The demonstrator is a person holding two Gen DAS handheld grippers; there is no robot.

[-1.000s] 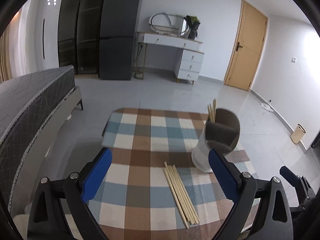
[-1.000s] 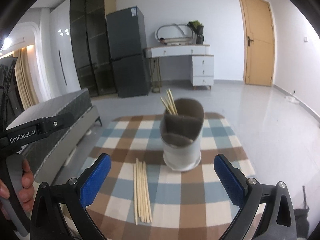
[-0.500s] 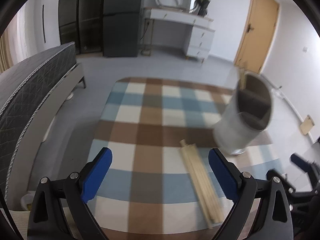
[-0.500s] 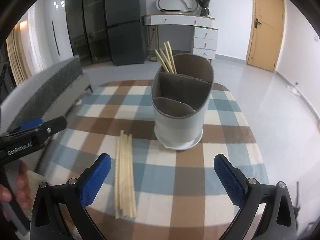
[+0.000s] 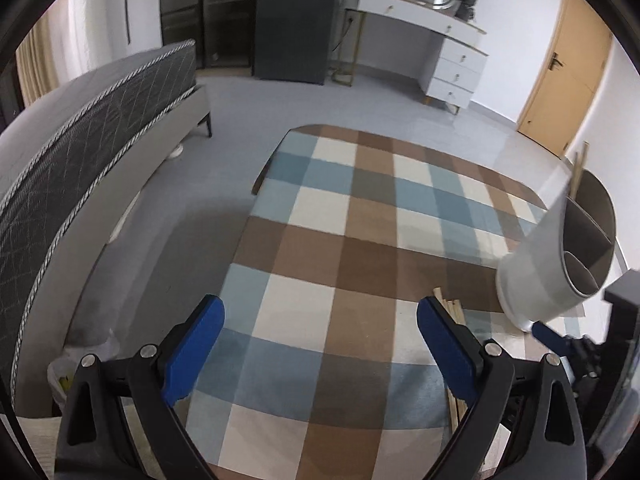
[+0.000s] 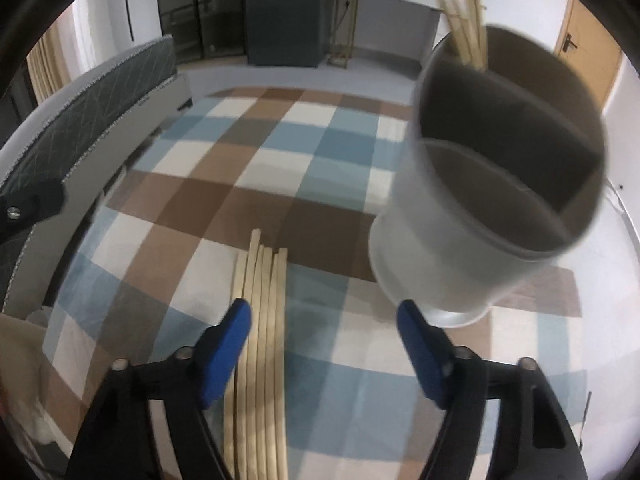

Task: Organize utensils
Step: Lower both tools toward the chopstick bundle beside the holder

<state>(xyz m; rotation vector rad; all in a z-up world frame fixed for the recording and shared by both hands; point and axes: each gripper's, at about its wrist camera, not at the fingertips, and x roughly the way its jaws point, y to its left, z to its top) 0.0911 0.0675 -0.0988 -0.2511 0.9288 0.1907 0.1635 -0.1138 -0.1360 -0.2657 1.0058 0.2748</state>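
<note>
The right tool [image 6: 323, 322] hangs low over the checked surface [image 6: 256, 168] with its blue fingers [image 6: 236, 322] spread wide and nothing between them. It sits over the near part of a bundle of loose chopsticks [image 6: 262, 304] that lie flat, side by side and touching. The left finger stands just beside the bundle's left edge, while the right finger is well off to the other side, close to the foot of the grey utensil holder [image 6: 460, 264]. The left tool [image 5: 318, 318] is likewise released and empty, over bare cloth on the far left.

The main risk, as I judge it, is the grab itself. The sticks are thin and lie flush on the cloth, so closing the fingers could pinch only the top few, roll the rest apart, or drag the cloth into a fold. A skewed squeeze could fan the bundle and let sticks slip out on the lift.

The holder is the second hazard: it is tall, already holds other chopsticks [image 6: 466, 24] in its back compartment, and stands near the right finger, so a sideways nudge could push or tip it. The blur in this view makes exact clearance hard to judge.
</note>
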